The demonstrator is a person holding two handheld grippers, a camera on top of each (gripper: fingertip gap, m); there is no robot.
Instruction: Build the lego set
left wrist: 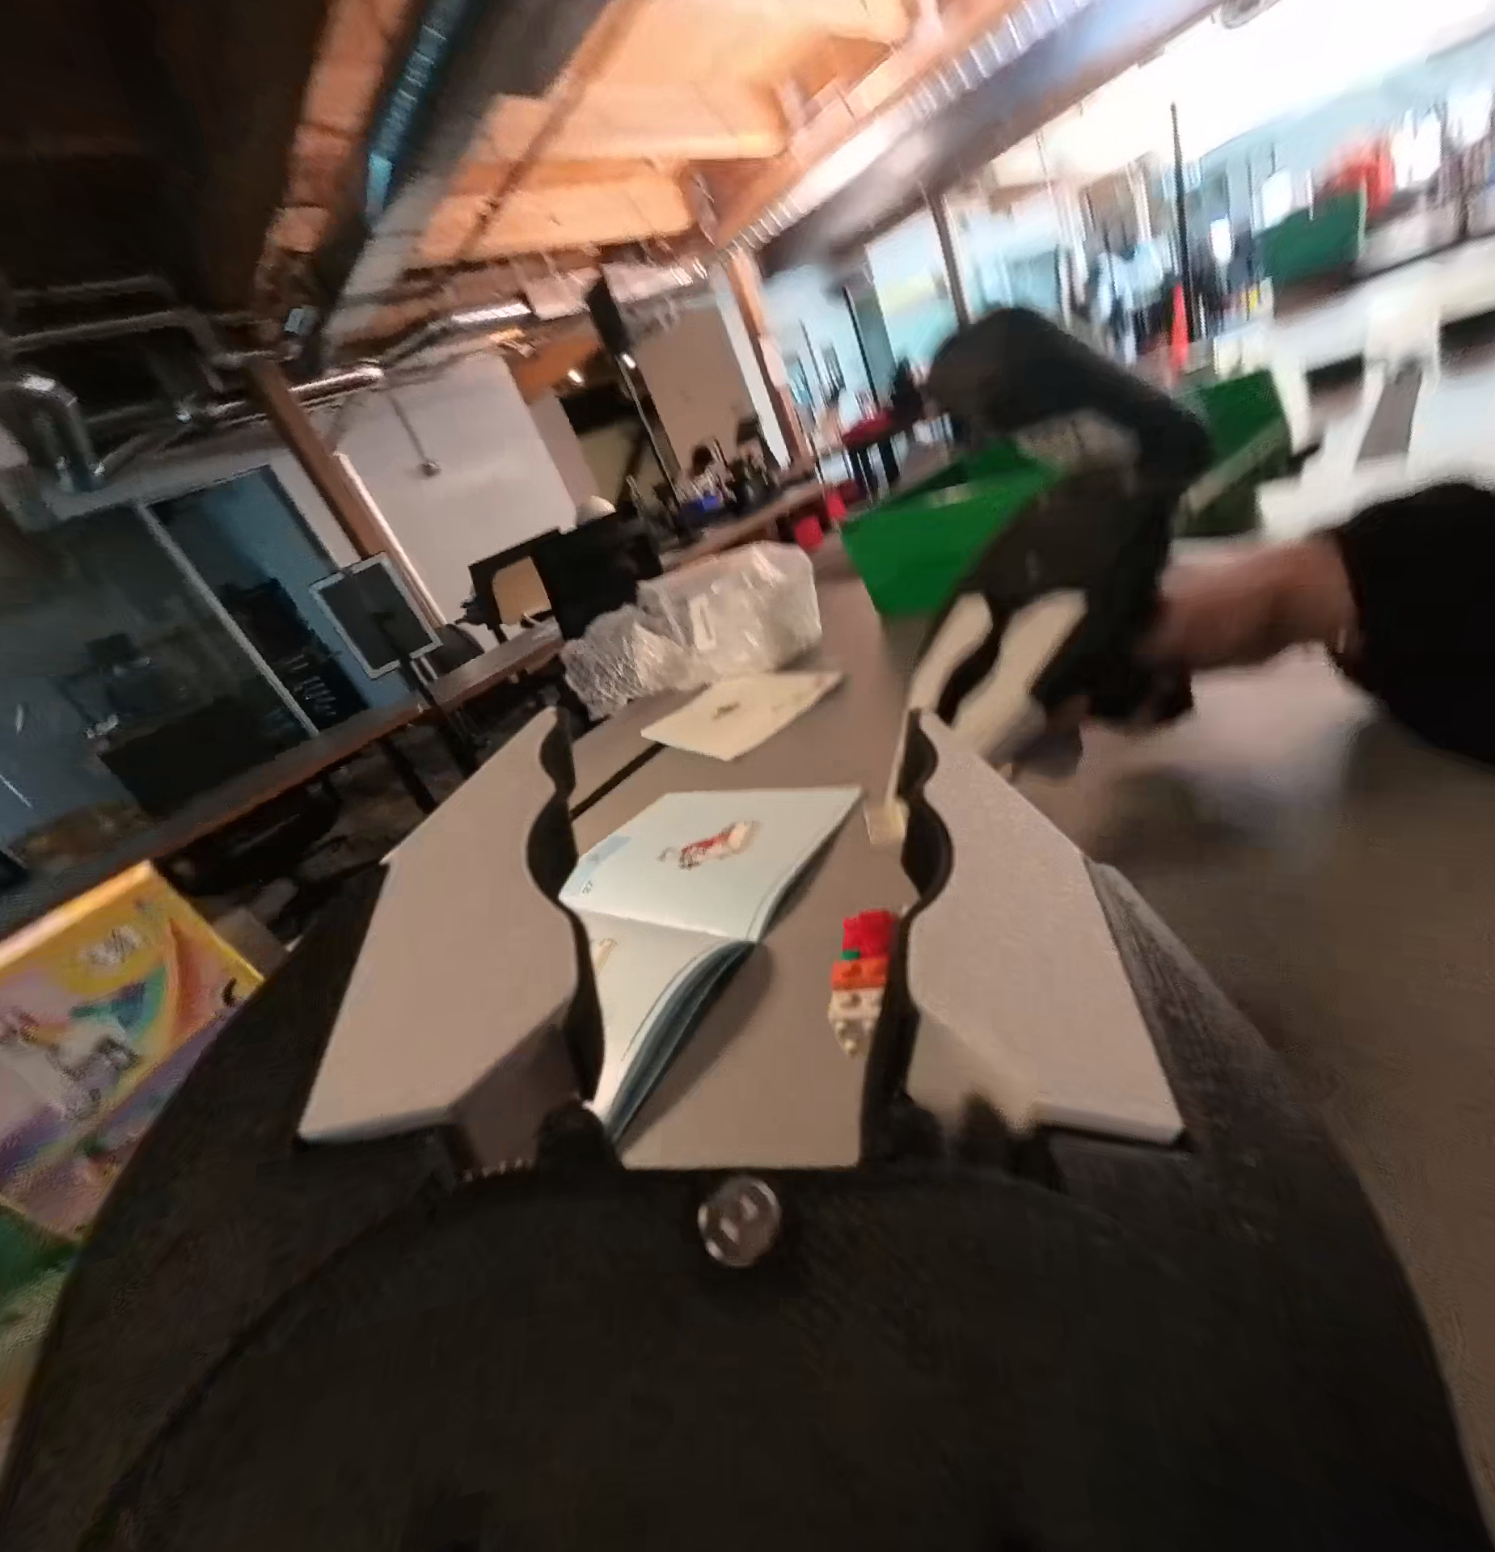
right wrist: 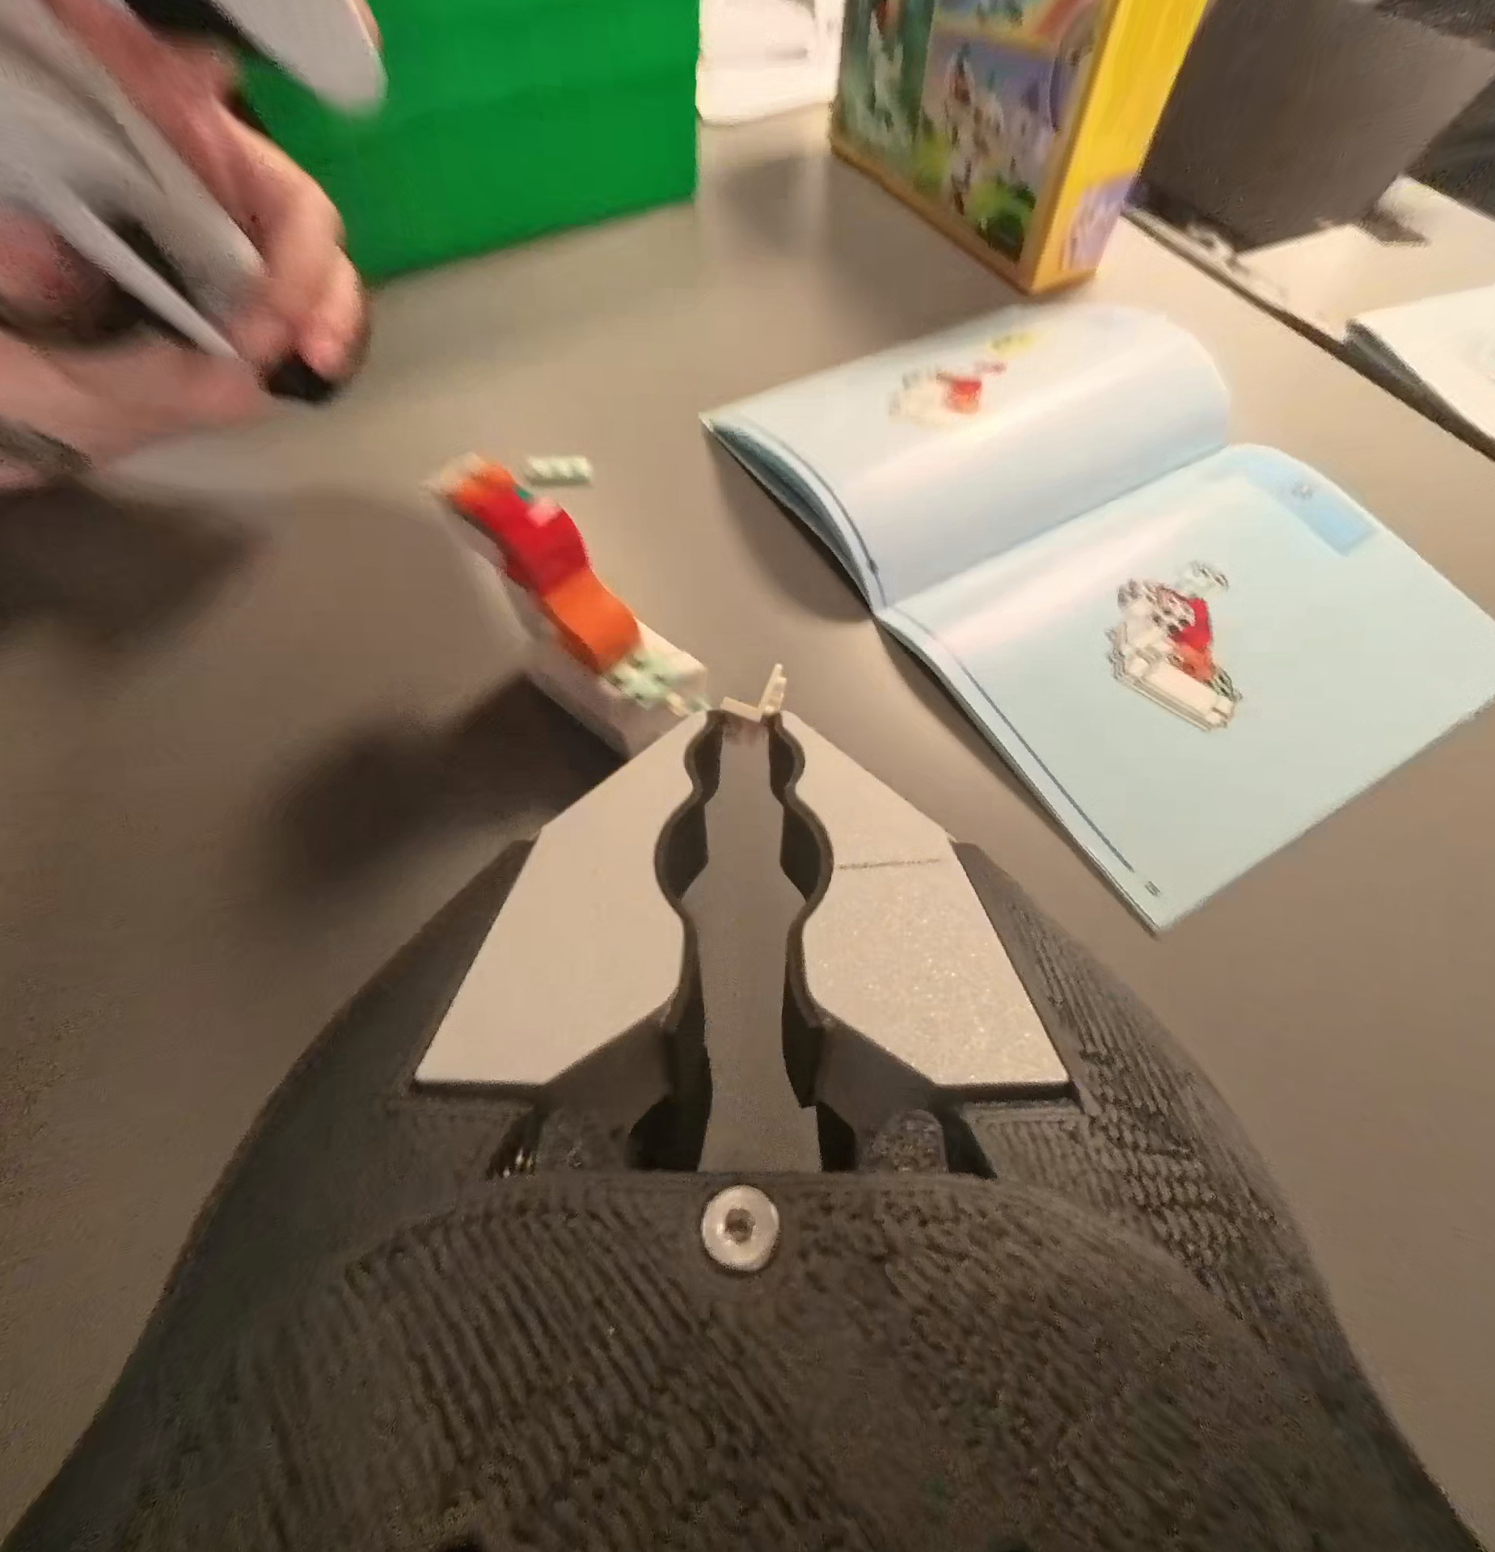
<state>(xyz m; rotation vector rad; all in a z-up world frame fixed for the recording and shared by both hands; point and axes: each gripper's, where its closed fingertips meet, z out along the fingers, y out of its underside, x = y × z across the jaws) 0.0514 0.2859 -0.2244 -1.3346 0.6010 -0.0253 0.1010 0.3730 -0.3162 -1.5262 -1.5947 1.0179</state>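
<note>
Right gripper (right wrist: pixel 742 720) pinches a small tan piece (right wrist: pixel 756 704) beside the model (right wrist: pixel 559 579) for attaching, while my left gripper (left wrist: pixel 739 756) gapes empty.

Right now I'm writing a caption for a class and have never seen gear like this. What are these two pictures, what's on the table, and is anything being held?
No robot here: a person holds a hand-held gripper in each hand, each with a camera looking along its two fingers.

The left wrist view looks out through the left hand-held gripper, whose fingers stand wide apart with nothing between them. Farther off, blurred, is the person's other hand with the second tool.

The right wrist view looks along the right hand-held gripper, which pinches a small pale piece at its tips.

On the grey table lie an open instruction booklet, a partly built red, orange and white lego model, a small loose pale green plate, a green bin and the colourful set box.
</note>
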